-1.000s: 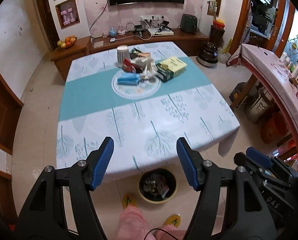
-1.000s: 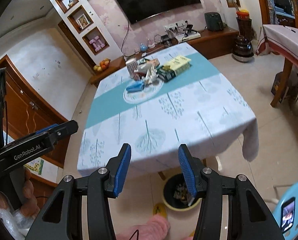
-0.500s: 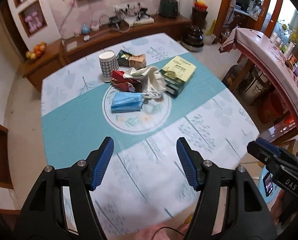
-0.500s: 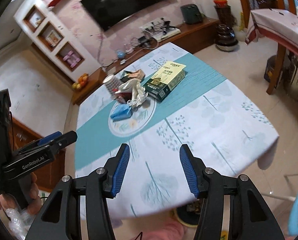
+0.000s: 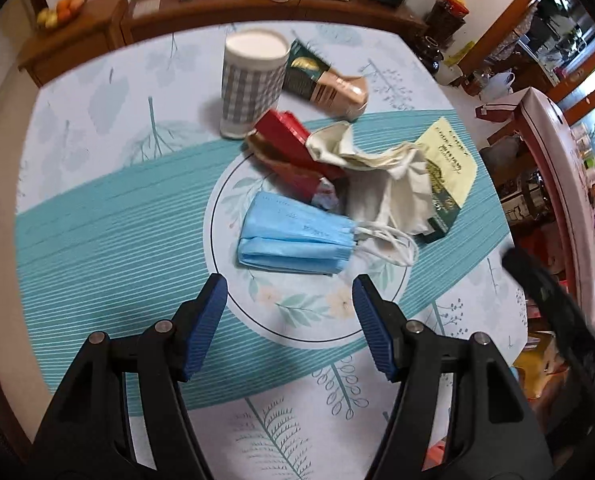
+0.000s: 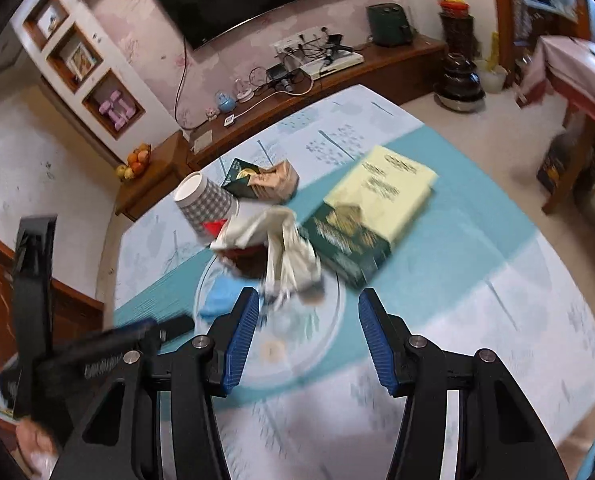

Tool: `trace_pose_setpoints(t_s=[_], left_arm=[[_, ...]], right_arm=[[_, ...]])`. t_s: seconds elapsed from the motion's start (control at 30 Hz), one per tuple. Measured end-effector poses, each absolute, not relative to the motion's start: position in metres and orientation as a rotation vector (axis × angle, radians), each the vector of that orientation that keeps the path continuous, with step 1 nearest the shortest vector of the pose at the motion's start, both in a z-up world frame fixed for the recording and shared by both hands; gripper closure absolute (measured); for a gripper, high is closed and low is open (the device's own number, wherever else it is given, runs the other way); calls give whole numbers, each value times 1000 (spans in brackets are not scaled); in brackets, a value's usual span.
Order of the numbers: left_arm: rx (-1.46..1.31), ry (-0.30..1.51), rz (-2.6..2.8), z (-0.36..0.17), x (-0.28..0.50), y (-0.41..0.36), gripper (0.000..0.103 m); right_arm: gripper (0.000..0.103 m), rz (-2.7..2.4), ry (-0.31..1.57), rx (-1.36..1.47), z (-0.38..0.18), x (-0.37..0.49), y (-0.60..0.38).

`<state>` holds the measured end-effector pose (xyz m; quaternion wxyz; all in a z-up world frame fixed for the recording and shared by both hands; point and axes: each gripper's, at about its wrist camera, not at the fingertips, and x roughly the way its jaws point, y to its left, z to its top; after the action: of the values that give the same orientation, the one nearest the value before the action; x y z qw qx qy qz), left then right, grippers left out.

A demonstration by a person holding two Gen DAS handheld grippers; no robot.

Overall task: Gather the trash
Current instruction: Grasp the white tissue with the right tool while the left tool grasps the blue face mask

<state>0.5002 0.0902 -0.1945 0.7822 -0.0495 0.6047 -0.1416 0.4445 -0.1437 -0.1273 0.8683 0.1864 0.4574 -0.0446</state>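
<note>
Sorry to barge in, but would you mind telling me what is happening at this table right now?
A person holding a pair of tongs in each hand is collecting trash from the table. The left tongs hang open just short of a folded blue face mask; the right tongs are open over crumpled white paper. Neither holds anything yet. A checked paper cup, a red wrapper and a green and yellow box also lie in the pile.

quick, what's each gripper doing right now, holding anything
Left gripper: open and empty, above the blue face mask.
Right gripper: open and empty, near the crumpled white paper.
</note>
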Motion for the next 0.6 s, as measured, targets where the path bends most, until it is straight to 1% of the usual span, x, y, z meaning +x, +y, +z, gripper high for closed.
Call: trace_pose_setpoints(t_s=[0.23, 0.37, 0.5, 0.57, 0.6], left_arm=[[-200, 1362, -306, -221, 509, 102, 41], [-249, 1381, -313, -230, 515, 107, 41], [-269, 1389, -314, -235, 518, 109, 41], [-285, 1398, -313, -239, 520, 111, 41], [-296, 1405, -313, -241, 520, 112, 41]], right_arm=[[50, -40, 1061, 265, -175, 530, -131], [50, -25, 1100, 209, -198, 552, -126], [51, 11, 1101, 167, -208, 564, -115], [61, 26, 1099, 123, -212, 566, -105], [70, 35, 1108, 107, -213, 564, -101]])
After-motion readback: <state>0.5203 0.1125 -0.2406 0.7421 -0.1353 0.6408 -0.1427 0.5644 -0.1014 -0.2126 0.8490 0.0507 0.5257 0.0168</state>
